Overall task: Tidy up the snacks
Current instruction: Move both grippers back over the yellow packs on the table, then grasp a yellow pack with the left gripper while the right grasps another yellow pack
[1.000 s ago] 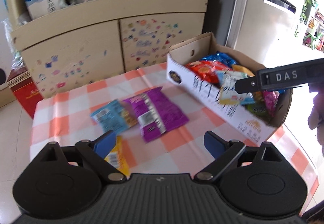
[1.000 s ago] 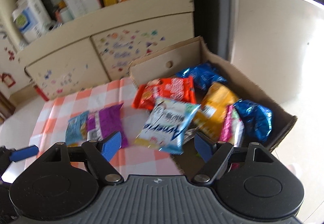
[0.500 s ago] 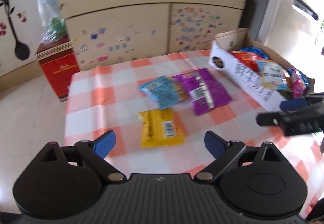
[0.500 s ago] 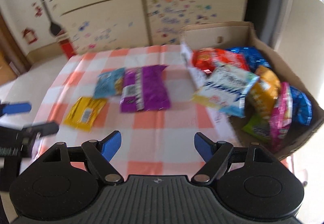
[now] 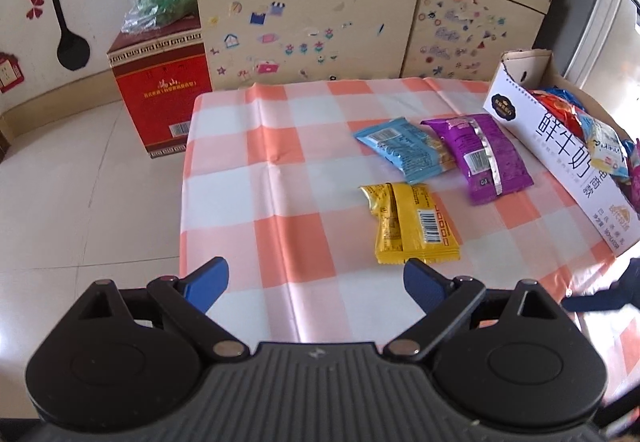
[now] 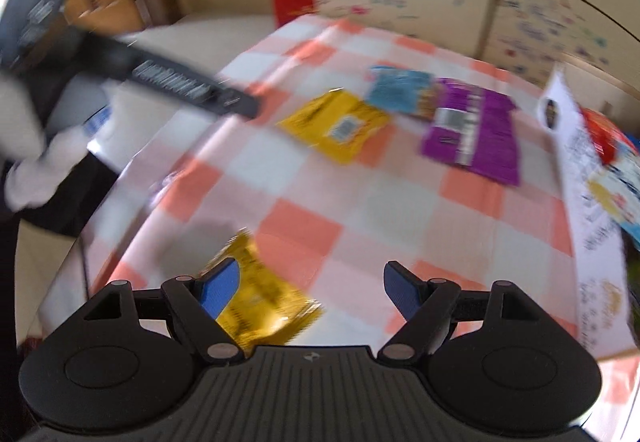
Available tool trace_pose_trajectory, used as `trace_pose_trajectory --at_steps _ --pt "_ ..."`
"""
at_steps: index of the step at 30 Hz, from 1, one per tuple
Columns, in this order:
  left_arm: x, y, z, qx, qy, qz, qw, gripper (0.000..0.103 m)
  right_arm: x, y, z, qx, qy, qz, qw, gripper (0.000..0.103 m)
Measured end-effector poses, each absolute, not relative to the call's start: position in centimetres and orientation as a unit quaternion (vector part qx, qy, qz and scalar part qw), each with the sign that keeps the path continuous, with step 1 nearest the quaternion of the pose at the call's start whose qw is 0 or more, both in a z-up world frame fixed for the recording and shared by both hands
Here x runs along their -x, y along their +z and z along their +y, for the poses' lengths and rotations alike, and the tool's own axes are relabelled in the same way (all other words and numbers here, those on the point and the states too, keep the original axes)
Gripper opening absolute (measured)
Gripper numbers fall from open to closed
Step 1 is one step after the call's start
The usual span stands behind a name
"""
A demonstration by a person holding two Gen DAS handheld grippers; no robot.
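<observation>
On the orange-and-white checked tablecloth (image 5: 288, 202) lie a yellow packet (image 5: 412, 228), a light blue packet (image 5: 404, 148) and a purple packet (image 5: 478, 156). A cardboard box (image 5: 560, 146) at the right holds several snack bags. My left gripper (image 5: 316, 284) is open and empty, above the near table edge, short of the yellow packet. My right gripper (image 6: 310, 288) is open and empty, low over a second golden packet (image 6: 256, 302) by its left finger. In the blurred right wrist view the yellow (image 6: 340, 126), blue (image 6: 396, 88) and purple (image 6: 472, 130) packets and the box (image 6: 588, 202) show too.
A cream cabinet with stickers (image 5: 360, 30) stands behind the table. A red carton (image 5: 160, 90) with a plastic bag on top sits on the tiled floor at the left. The left gripper's body (image 6: 160, 78) crosses the upper left of the right wrist view.
Both grippers pulled back from the box and swung left. The white-blue bag now lies in the box. The right gripper dropped toward the table's near corner over a golden packet.
</observation>
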State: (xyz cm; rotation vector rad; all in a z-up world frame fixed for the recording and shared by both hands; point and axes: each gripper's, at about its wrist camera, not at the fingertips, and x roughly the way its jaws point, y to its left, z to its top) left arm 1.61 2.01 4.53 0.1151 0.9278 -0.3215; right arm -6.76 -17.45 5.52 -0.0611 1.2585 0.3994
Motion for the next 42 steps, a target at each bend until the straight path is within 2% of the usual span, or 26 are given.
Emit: trace_pose_trajectory --at_steps 17,19,20,21,23,29,42 --pt "-5.0 2.3 -3.6 -0.074 -0.223 0.467 0.852 0.094 8.5 3.0 -13.2 0.133 0.254 0.586 0.758 0.083" --pt "-5.3 2.0 -4.3 -0.083 -0.225 0.468 0.851 0.094 8.2 3.1 -13.5 0.124 0.251 0.586 0.76 0.079" --pt "-5.4 1.8 -4.6 -0.088 -0.227 0.468 0.85 0.094 8.1 3.2 -13.7 0.122 0.248 0.585 0.762 0.07" --pt "-5.5 1.7 -4.9 -0.093 -0.229 0.468 0.849 0.094 7.9 3.3 -14.0 0.117 0.243 0.586 0.765 0.066" --pt "-5.5 1.3 -5.6 -0.104 -0.234 0.468 0.846 0.094 7.4 3.4 -14.8 0.103 0.229 0.59 0.767 0.063" --pt "-5.6 0.2 -7.0 -0.141 -0.227 0.462 0.846 0.094 5.8 3.1 -17.8 0.069 0.137 0.609 0.778 0.063" --pt "-6.0 -0.2 -7.8 -0.132 -0.234 0.45 0.852 0.098 3.4 2.1 -23.1 -0.012 -0.043 0.606 0.794 0.065"
